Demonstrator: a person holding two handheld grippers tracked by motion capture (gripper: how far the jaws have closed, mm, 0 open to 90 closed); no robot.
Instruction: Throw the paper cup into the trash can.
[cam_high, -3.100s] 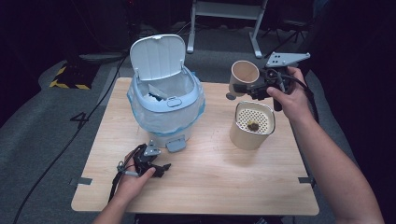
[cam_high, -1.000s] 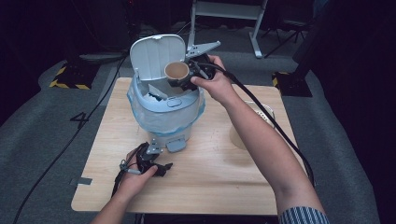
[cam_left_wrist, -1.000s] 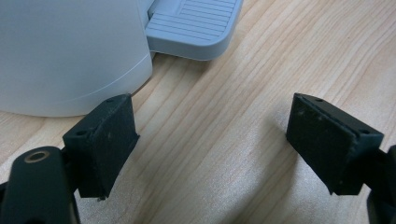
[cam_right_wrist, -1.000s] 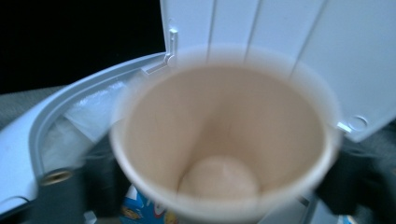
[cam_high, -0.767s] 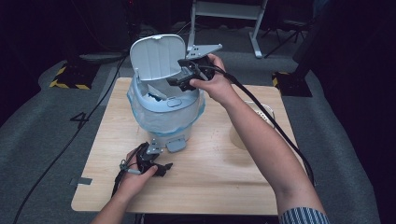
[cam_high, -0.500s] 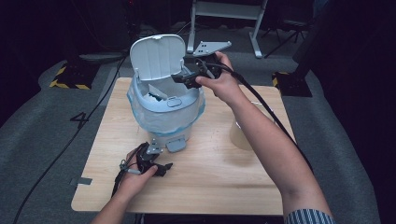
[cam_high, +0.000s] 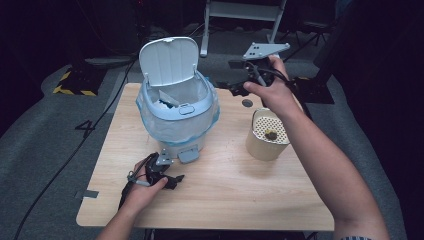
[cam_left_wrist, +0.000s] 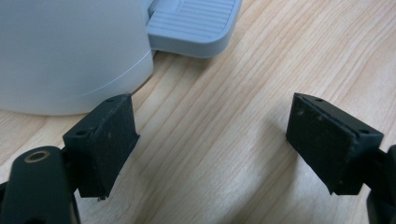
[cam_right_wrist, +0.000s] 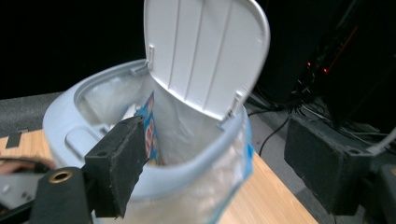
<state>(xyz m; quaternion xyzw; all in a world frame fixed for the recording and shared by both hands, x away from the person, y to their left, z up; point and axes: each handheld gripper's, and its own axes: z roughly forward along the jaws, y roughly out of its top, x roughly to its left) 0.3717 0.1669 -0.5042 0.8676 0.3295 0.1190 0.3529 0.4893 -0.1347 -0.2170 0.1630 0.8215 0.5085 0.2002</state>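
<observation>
Work in hand: throwing waste into the pedal bin (cam_high: 177, 107), near the far left corner of the worktop (cam_high: 235, 195).

Pedal bin: pale blue, lid (cam_high: 168, 60) upright and open, thin plastic liner (cam_high: 210, 120) folded over the rim; some packaging visible inside (cam_right_wrist: 149, 128).

Pedal (cam_left_wrist: 194, 25): at the foot of the bin, facing the near edge of the worktop, not pressed by the tongs.

Left tongs (cam_high: 172, 179): resting on the worktop just before the pedal, jaws wide apart, nothing between them but bare wood (cam_left_wrist: 215, 140).

Right tongs (cam_high: 236, 89): in the air above the far edge, right of the bin, empty; jaws just closing, now about half apart, with nothing between them.

Strainer cup (cam_high: 269, 134): beige, toward the right edge, with a small dark lump on the perforated insert, apart from the bin.

Handling, bin: probably light hollow plastic, smooth and a little slippery; easy to push or tip when nearly empty. Liner soft, easy to tear or pull out.

Where to take hold: better to press the flat ribbed pedal than to pinch the wall; for moving, to grip the stiff rim, not the liner or the lid hinge.
</observation>
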